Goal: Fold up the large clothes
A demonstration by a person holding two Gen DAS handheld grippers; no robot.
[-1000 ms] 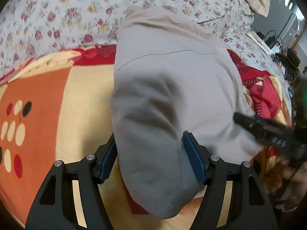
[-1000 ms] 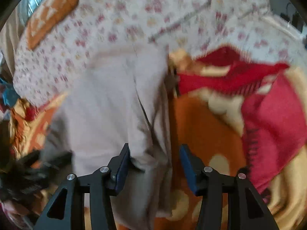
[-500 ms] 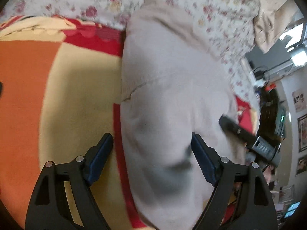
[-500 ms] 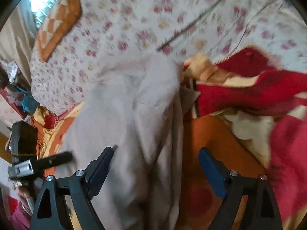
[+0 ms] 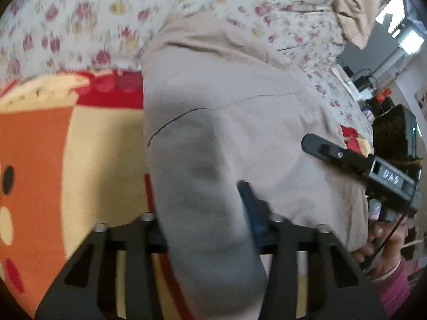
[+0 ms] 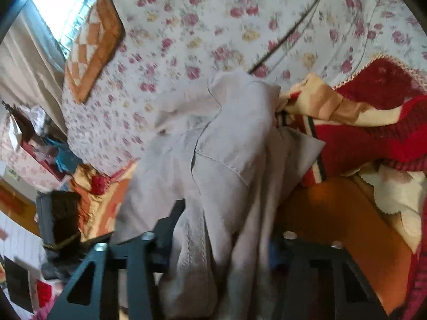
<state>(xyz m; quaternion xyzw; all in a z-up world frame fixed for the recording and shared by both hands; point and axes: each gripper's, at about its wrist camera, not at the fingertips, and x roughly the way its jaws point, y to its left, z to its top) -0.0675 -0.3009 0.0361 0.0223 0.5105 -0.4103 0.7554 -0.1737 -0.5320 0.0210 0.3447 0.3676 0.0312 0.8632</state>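
I have the pale beige-grey cotton garment [image 5: 226,138] bunched between the fingers of both tools so I can carry its near edge over for a fold. My left gripper [image 5: 205,229] is pinched on a thick roll of the cloth, which spills toward the lens and runs ahead onto the orange, cream and red patterned blanket [image 5: 80,160]. My right gripper [image 6: 221,237] is clamped on the seamed side of the same garment, the floral bedsheet [image 6: 200,26] beyond it. Half a second ago both sets of jaws stood wide around the fabric; now they have narrowed onto it, and the right tool sits closer in the left view.
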